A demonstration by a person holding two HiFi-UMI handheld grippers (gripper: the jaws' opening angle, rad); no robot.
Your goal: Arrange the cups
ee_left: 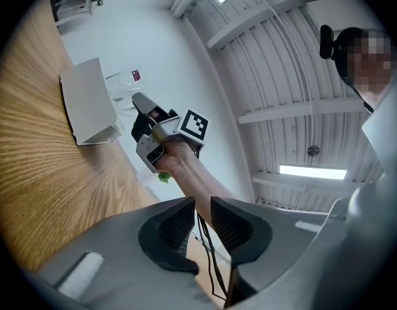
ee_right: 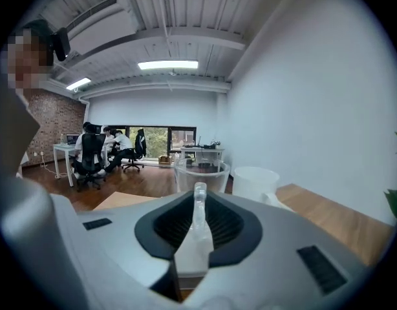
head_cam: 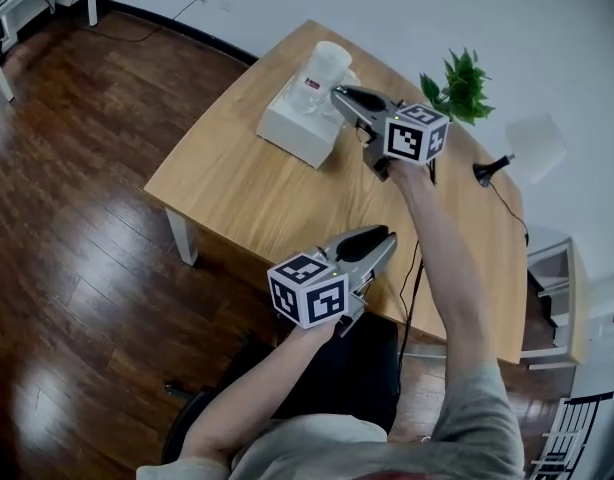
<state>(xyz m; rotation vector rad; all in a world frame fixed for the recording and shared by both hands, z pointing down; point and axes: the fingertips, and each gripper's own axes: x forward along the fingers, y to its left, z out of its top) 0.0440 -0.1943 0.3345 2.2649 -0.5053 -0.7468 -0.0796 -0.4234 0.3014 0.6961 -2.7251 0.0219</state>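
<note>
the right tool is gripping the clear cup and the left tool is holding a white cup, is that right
No: the left tool holds nothing; the left gripper view shows its jaws apart and empty. The right tool is gripping the clear cup, as you said.

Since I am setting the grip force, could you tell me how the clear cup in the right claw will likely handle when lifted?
The clear cup looks thin-walled and see-through, so it is probably light and could crack or flex under a hard squeeze. The right claw pinches only a narrow clear part of it, so it may swing or slip.
</note>
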